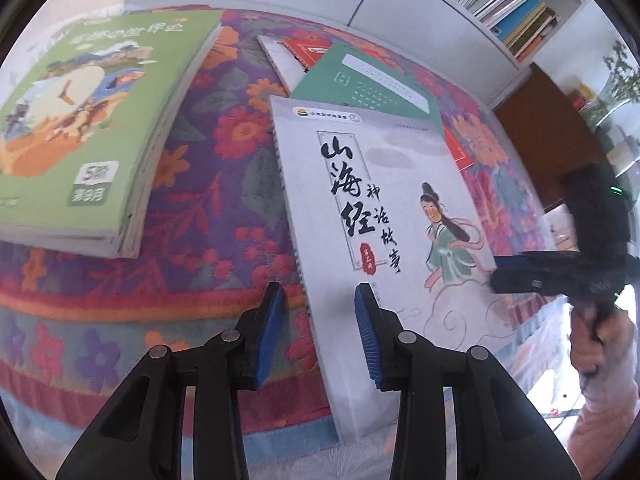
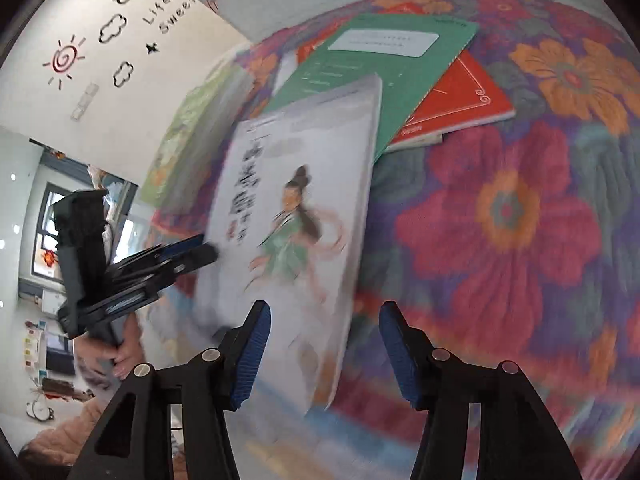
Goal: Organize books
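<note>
A white book [image 1: 380, 208] with black calligraphy and a painted figure in a green robe lies slanted on the floral-cloth table [image 1: 224, 184]. Its far end rests on a green notebook [image 1: 360, 80] and a red book [image 1: 308, 50], and its near corner hangs over the table edge. My left gripper [image 1: 319, 292] is open, with the book's spine edge between the pads and a gap on both sides. My right gripper [image 2: 324, 306] is open too, and the white book's [image 2: 296, 208] right edge runs between its pads untouched. Each gripper shows in the other's view: the right [image 1: 500, 270], the left [image 2: 204, 246].
A stack of books with a green illustrated cover [image 1: 92, 112] lies at the table's left. A white shelf of upright books [image 1: 500, 4] stands behind the table. A person's hand [image 1: 600, 340] holds the right gripper. Bare floral cloth [image 2: 520, 220] spreads right of the white book.
</note>
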Available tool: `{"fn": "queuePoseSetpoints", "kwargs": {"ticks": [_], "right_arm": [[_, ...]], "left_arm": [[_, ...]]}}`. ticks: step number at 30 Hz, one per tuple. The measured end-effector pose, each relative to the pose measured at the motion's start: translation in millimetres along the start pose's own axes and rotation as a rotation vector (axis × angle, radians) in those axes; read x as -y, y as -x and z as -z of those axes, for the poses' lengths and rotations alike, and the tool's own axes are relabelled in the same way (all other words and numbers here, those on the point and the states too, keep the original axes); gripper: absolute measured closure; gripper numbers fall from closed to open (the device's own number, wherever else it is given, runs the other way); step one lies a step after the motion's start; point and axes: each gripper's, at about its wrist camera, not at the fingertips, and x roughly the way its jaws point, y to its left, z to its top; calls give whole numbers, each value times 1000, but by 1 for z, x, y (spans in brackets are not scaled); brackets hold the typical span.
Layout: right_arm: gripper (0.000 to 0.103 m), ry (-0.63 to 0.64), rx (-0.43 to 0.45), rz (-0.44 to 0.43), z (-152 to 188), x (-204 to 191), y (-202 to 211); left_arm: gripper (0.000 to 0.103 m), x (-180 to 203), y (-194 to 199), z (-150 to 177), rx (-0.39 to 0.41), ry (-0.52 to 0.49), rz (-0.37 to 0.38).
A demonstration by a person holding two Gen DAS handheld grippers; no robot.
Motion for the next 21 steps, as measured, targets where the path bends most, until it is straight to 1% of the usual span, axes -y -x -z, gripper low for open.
{"fn": "queuePoseSetpoints", "kwargs": {"ticks": [1, 3, 4, 5, 7, 10, 12, 14, 17, 21], "right_arm": [[48, -10, -29, -32, -6, 5, -7], [48, -24, -22, -117, -16, 12, -11], [47, -12, -47, -155, -21, 14, -16], [47, 12, -50, -185, -26, 14, -19], [47, 23, -54, -228, -28, 18, -22], [51, -63, -59, -299, -34, 30, -26], [55, -52, -79, -308, -37, 29, -27], [68, -43, -82, -282, -38, 30, -26], [73, -32, -72, -245, -37, 26, -27], [74, 4, -54, -194, -36, 17, -29]], "left_arm": [[70, -2, -2, -2, -3, 9, 22], [72, -8, -6, -7, -9, 33, 86], [72, -11, -8, -10, -11, 42, 117], [76, -14, -10, -12, -11, 44, 129], [76, -14, -12, -14, -12, 37, 131], [76, -9, -13, -15, -4, 19, 104], [75, -6, -12, -14, 4, 9, 84], [75, -1, -12, -13, 18, -8, 63], [74, -1, -12, -12, 39, -7, 56], [73, -4, -10, -5, 91, -3, 66]]}}
